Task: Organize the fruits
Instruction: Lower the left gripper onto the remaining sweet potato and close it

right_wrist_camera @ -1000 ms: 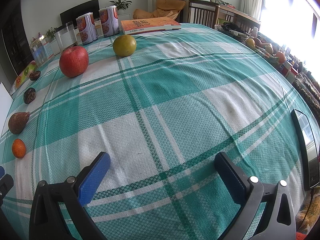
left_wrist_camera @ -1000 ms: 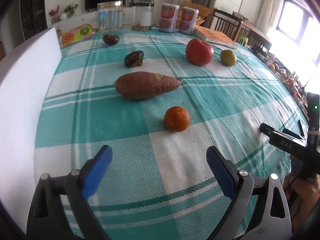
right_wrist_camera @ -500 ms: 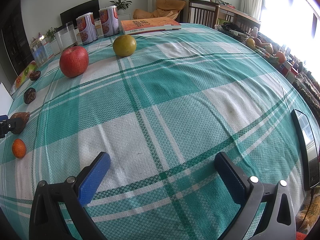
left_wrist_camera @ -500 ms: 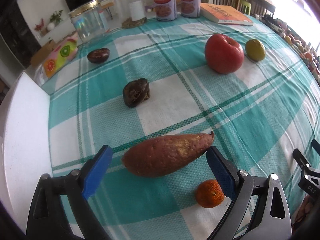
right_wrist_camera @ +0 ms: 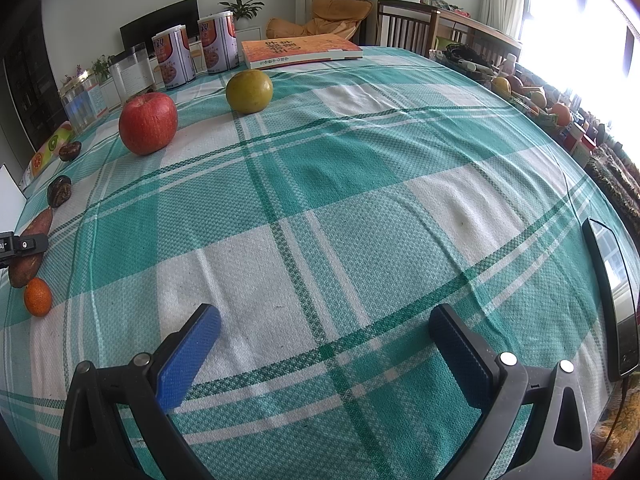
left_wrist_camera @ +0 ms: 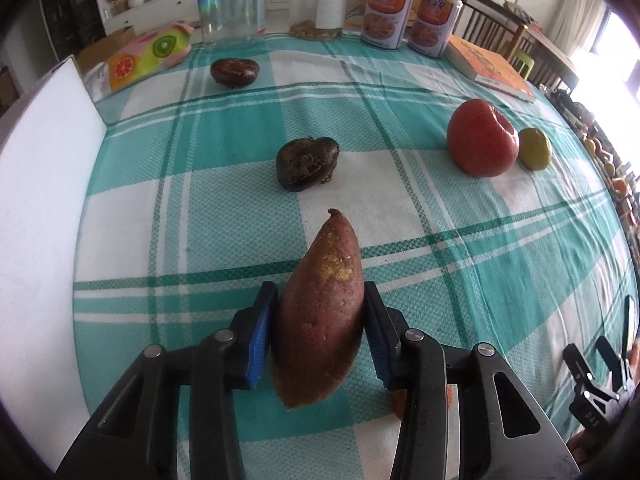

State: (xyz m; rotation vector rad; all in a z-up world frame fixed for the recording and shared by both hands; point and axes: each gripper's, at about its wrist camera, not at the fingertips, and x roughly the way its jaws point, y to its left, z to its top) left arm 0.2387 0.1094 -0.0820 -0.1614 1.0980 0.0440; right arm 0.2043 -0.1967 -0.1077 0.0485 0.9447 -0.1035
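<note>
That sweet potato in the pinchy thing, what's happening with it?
A person is sorting food on the checked tablecloth with a handheld gripper in each hand. The left gripper is closing its jaws on the sweet potato, whose tip points away towards a dark brown lump. The right gripper hangs open over bare cloth with nothing between its jaws. A red apple, a green fruit and a small orange sit untouched.

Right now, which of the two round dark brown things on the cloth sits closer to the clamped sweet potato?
The lumpy, mottled dark one, just beyond the sweet potato; the smoother one lies farther back, near the clear jar.
</note>
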